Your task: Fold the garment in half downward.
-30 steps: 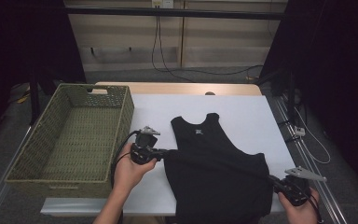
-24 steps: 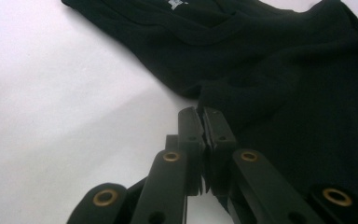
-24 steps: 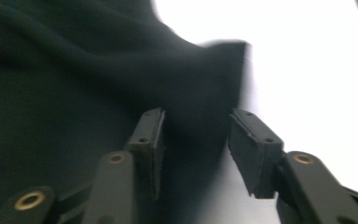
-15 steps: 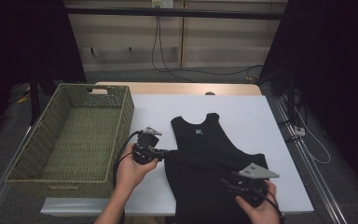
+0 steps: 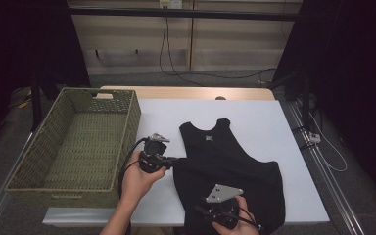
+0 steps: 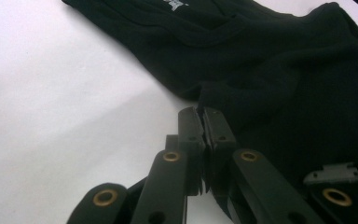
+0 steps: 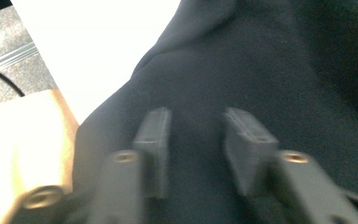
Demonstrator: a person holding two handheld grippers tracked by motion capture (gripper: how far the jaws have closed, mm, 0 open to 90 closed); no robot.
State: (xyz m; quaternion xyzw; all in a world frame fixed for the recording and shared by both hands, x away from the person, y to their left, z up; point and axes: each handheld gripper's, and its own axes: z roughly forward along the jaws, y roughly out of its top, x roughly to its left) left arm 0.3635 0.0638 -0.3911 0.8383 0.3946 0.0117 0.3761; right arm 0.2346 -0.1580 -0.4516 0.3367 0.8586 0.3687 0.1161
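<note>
Black tank top (image 5: 227,166) flat on white counter (image 5: 269,122), right of wicker basket (image 5: 76,147), both tools on it.
Left tool (image 5: 172,159) clenched on shirt's left edge, pads pinching fabric. Right tool (image 7: 193,140) over lower part of shirt, near front counter edge, jaws apart after just closing some, cloth beneath, nothing pinched.

right tool (image 5: 201,211) | crossed leftward over black top (image 5: 235,161) | jaws just closing, apart
</note>
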